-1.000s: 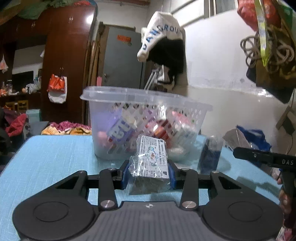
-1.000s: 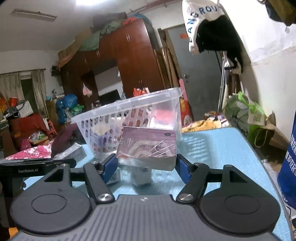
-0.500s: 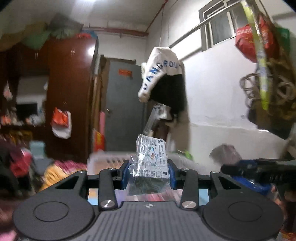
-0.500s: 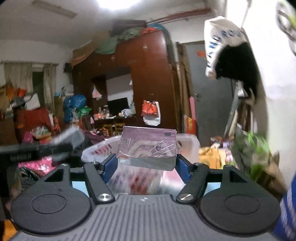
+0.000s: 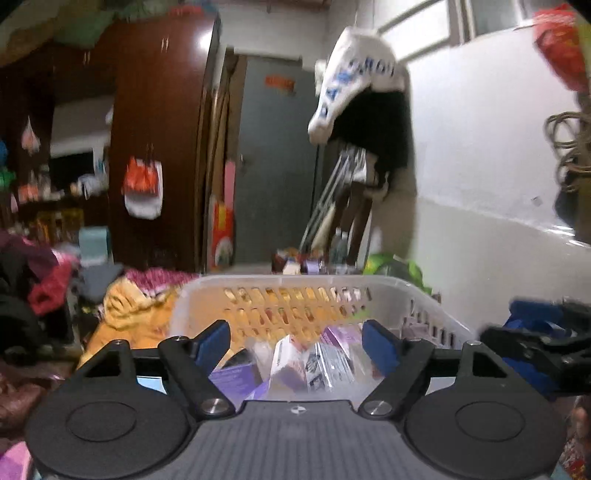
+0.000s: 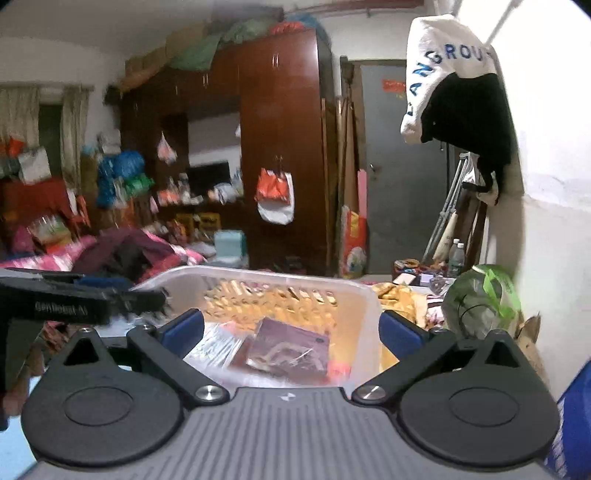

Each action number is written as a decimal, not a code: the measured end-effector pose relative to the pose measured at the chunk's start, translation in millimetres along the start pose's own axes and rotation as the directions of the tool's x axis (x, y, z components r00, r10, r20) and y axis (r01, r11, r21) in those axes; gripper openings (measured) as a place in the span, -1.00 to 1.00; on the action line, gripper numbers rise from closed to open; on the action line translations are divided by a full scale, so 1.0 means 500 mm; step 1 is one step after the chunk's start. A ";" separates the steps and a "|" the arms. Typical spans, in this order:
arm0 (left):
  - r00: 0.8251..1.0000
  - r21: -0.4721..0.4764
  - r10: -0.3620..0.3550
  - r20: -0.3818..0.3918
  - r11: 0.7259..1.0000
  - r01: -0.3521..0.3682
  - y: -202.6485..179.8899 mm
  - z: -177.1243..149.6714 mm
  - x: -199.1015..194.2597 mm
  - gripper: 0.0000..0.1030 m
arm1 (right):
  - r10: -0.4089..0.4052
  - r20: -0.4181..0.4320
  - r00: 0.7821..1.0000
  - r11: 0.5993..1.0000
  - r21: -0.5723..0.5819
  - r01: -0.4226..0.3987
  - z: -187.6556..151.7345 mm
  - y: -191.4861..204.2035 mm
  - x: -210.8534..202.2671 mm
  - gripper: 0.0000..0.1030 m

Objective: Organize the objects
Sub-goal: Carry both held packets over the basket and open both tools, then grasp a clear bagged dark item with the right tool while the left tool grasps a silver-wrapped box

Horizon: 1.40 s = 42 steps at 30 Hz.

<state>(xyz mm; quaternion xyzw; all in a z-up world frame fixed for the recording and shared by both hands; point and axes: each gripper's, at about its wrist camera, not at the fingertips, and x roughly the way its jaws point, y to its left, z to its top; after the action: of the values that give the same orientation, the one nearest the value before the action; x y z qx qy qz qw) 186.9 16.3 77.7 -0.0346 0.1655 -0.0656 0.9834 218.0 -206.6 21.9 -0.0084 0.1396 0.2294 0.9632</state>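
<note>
Both grippers, left (image 5: 295, 341) and right (image 6: 291, 328), hang spread and empty just over the basket (image 5: 384, 286), the packets (image 6: 288, 350) lying inside directly below their fingers.

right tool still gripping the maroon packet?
No: the right tool is open and the maroon packet lies below it in the basket.

Dark wooden wardrobe (image 6: 280, 147) stands left of a grey door (image 6: 391, 166). White wall (image 5: 480, 166) on the right carries a high window (image 5: 480, 18). Curtains (image 6: 22, 110) hang far left.
</note>
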 end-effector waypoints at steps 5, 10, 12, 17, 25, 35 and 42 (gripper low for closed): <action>0.996 0.062 -0.072 -0.062 0.995 0.075 -0.032 -0.119 -0.058 0.89 | 0.019 -0.101 0.995 1.000 0.005 -0.019 -0.132 -0.028 -0.086 1.00; 0.985 0.063 -0.034 -0.167 0.997 0.045 -0.075 -0.205 -0.013 0.79 | 0.106 -0.129 0.986 0.985 0.152 -0.086 -0.228 -0.058 -0.106 0.98; 0.975 0.069 -0.063 -0.214 0.994 0.079 -0.085 -0.213 0.000 0.78 | 0.112 -0.124 0.986 0.985 0.144 -0.094 -0.237 -0.047 -0.105 0.66; 0.964 0.107 -0.037 -0.265 0.992 0.068 -0.104 -0.230 0.029 0.78 | 0.066 -0.190 0.980 0.998 0.031 -0.061 -0.239 -0.002 -0.078 0.41; 0.954 0.116 -0.036 -0.297 0.990 0.074 -0.109 -0.246 0.043 0.31 | 0.061 -0.247 0.967 0.997 -0.040 -0.073 -0.227 0.006 -0.063 -0.38; 0.987 0.048 -0.097 -0.127 0.993 0.104 -0.036 -0.235 -0.030 0.30 | 0.165 -0.200 0.966 0.985 0.075 -0.153 -0.234 -0.017 -0.055 -0.45; 0.985 -0.041 -0.144 -0.091 0.989 0.141 -0.006 -0.232 -0.035 0.31 | 0.158 -0.137 0.978 0.986 0.085 -0.147 -0.235 -0.021 -0.075 -0.47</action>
<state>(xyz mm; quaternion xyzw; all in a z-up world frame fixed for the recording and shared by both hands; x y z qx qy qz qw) 131.7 10.3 -25.9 -0.0600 0.2098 -0.1344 0.9666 159.7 -242.0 -81.5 0.0215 0.2170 0.2961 0.9299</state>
